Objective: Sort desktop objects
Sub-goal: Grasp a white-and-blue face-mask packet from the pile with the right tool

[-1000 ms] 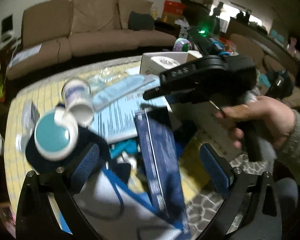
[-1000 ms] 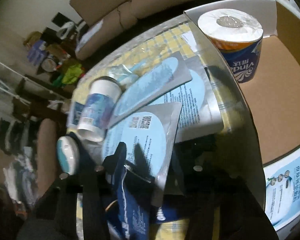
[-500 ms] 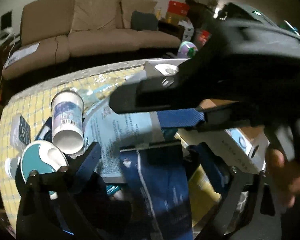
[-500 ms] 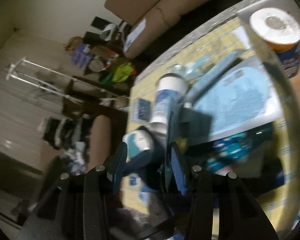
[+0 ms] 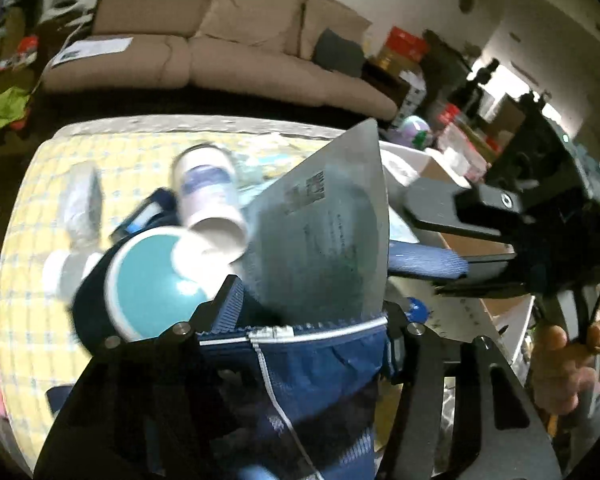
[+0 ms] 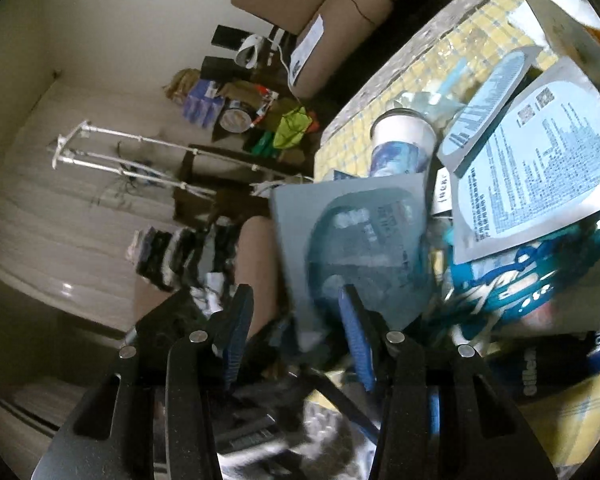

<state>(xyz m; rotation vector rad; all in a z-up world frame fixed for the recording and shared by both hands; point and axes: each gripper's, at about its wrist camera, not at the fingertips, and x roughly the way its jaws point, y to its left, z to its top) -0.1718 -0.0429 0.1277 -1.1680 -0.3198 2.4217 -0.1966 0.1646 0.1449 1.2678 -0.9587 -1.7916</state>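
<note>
Most of the sorting's left — our left tool [image 5: 312,312] is clamped on the blue zip pouch [image 5: 324,368], silver sachet [image 5: 328,240] halfway in. Right tool [image 6: 296,332] looks parted beside that sachet. Bottle [image 5: 208,196], packets still on the bench [image 5: 28,240].

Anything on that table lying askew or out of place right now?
Yes. The white cylindrical canister with the blue label lies tipped on its side on the yellow checked tablecloth, open end facing the camera. The silver foil sachet stands on end, poking from the navy zip pouch.
</note>
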